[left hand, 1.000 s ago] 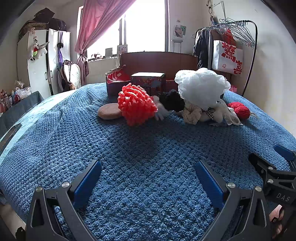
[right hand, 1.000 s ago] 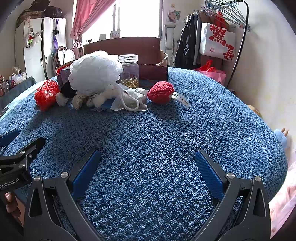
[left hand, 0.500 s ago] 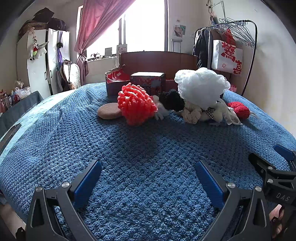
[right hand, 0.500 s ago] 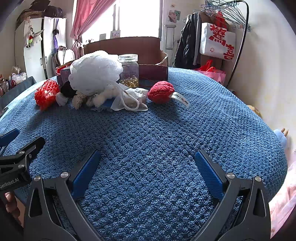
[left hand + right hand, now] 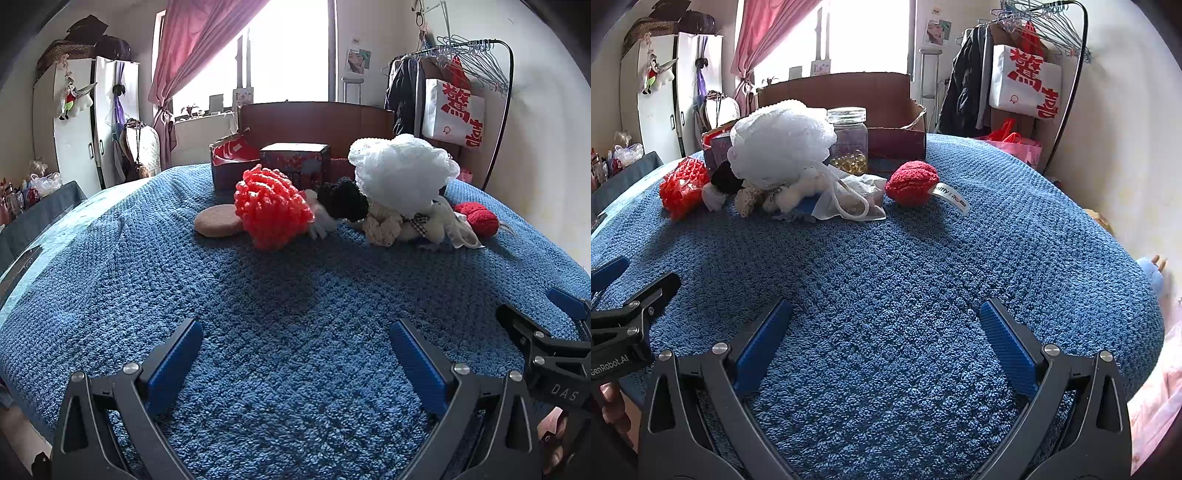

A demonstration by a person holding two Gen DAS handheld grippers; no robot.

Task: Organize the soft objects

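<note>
Non-task items: blue knit blanket (image 5: 280,295) over the bed, cardboard box (image 5: 886,110) at 12 o'clock, glass jar (image 5: 848,142) of amber beads before it, white wardrobe (image 5: 85,122) at 10, clothes rack (image 5: 476,70) with white bag (image 5: 452,110) at 2.

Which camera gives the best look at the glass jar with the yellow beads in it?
The right wrist view. There the jar stands in plain sight behind the white bath pouf, lid and yellow beads showing. In the left wrist view the jar cannot be seen at all; the pouf and boxes fill that spot.
</note>
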